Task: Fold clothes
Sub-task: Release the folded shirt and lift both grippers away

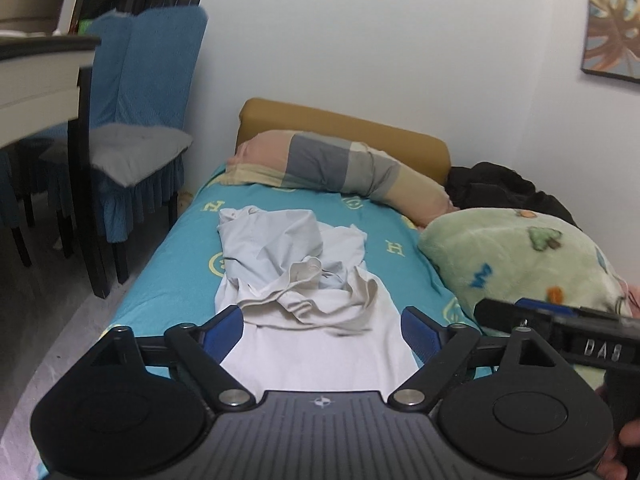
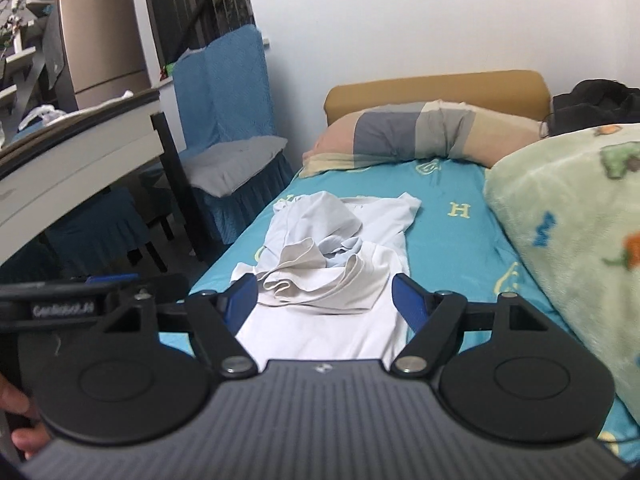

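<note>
Blue pads line both claws, and both stand spread wide with nothing pinched between them. The left claw hangs above the near end of a white shirt, its fingers clear of the cloth. The right claw hovers just beside it over the same shirt, also apart from the fabric. A hand shows at the left edge of the right wrist view, gripping the handle.

The shirt lies lengthwise on the bed, smooth at the near end. On its far half sits a rumpled heap of pale garments, crumpled and unfolded. The bed wears a turquoise sheet with yellow letters. Beyond the heap, a long patchwork pillow rests against a tan headboard. A green fleece blanket bulges along the bed's right side. A blue-covered chair stands near the bed's left edge.
</note>
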The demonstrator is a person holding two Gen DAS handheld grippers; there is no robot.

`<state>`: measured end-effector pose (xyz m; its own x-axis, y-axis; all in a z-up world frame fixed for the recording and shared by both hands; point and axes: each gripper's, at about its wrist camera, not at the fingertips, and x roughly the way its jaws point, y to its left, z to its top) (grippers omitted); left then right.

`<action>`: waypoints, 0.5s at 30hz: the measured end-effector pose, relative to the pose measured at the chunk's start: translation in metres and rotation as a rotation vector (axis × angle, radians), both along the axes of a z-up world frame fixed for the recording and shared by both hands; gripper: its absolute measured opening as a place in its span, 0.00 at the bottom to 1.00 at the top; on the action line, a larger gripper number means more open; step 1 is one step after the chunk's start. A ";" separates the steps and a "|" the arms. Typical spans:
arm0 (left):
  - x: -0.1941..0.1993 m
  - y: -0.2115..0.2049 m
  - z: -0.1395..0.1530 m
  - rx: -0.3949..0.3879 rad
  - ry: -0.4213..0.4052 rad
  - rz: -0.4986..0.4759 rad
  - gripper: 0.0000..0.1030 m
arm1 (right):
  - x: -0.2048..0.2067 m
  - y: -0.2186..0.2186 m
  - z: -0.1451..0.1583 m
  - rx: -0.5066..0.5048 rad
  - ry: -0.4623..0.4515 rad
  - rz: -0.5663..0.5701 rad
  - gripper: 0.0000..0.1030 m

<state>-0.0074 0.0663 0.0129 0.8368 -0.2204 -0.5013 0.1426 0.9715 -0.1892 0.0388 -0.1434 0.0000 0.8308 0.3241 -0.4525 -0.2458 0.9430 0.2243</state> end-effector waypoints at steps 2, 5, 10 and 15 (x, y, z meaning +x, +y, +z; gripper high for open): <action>-0.010 -0.002 0.002 -0.003 -0.007 0.001 0.87 | -0.012 -0.004 0.003 0.013 -0.008 -0.009 0.73; -0.019 -0.003 0.006 -0.007 -0.016 0.009 0.87 | -0.021 -0.009 0.001 0.034 -0.006 -0.008 0.73; -0.021 -0.004 0.007 0.000 -0.036 0.015 0.90 | -0.021 -0.009 -0.002 0.043 0.000 0.002 0.73; -0.013 -0.004 0.000 -0.004 0.004 0.024 0.90 | -0.017 -0.012 -0.006 0.053 0.010 -0.003 0.73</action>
<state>-0.0199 0.0627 0.0125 0.8398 -0.2023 -0.5039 0.1183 0.9739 -0.1938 0.0216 -0.1552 -0.0058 0.8272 0.3452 -0.4434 -0.2402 0.9305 0.2764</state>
